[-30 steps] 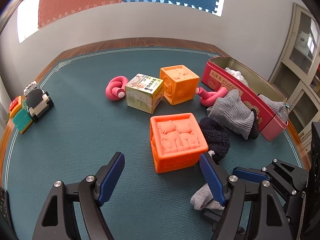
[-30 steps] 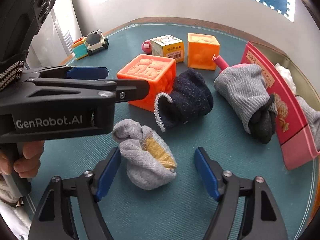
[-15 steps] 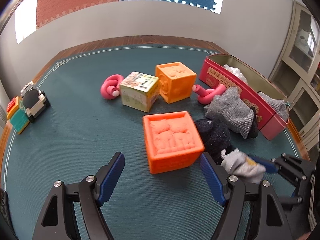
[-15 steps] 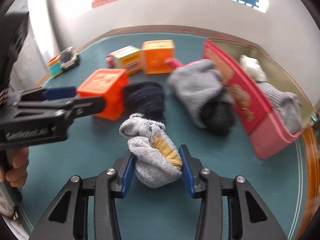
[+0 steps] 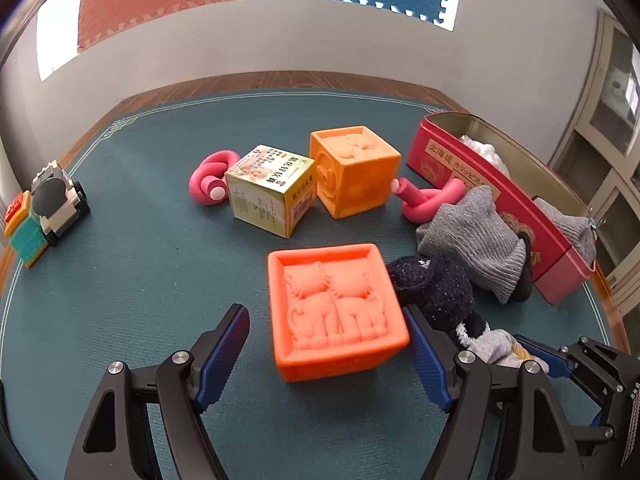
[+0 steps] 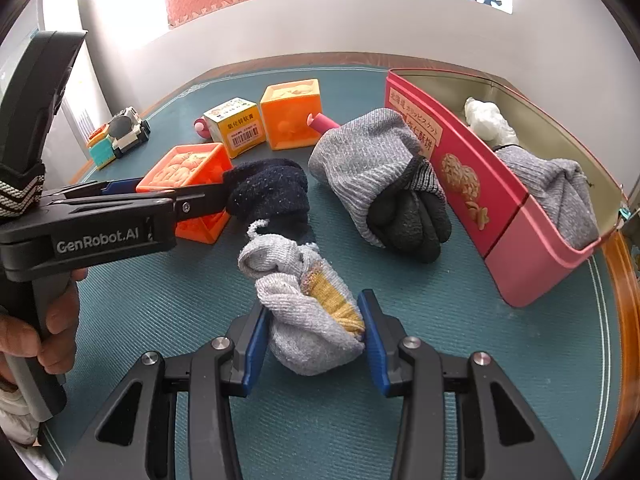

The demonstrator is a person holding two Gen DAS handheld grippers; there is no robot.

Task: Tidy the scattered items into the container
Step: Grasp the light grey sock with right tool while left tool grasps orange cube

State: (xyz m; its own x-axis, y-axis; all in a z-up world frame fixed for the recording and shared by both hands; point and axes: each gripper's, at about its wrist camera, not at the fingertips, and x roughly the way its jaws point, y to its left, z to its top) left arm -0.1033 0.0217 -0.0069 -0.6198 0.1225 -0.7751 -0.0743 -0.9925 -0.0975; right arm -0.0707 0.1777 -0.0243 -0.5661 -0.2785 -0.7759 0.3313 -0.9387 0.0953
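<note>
My right gripper (image 6: 314, 332) is shut on a rolled grey and yellow sock (image 6: 308, 312), held above the green mat; the sock also shows in the left wrist view (image 5: 494, 346). The red tin (image 6: 480, 184) stands to the right, with a grey sock (image 6: 556, 184) and a white item (image 6: 490, 122) inside. My left gripper (image 5: 326, 350) is open, its jaws either side of an orange cat block (image 5: 334, 312). A navy sock (image 6: 272, 192) and a grey and black sock bundle (image 6: 380, 180) lie on the mat beside the tin.
A second orange block (image 5: 352, 170), a yellow-green carton (image 5: 270, 188) and two pink foam twists (image 5: 208, 178) (image 5: 428, 200) lie mid-mat. A toy block car (image 5: 44, 210) sits at the far left. The mat ends at a wooden rim (image 6: 624, 320) on the right.
My right gripper closed on the grey and yellow sock and lifted it off the mat. My left gripper moved forward, bringing the orange cat block between its open jaws.
</note>
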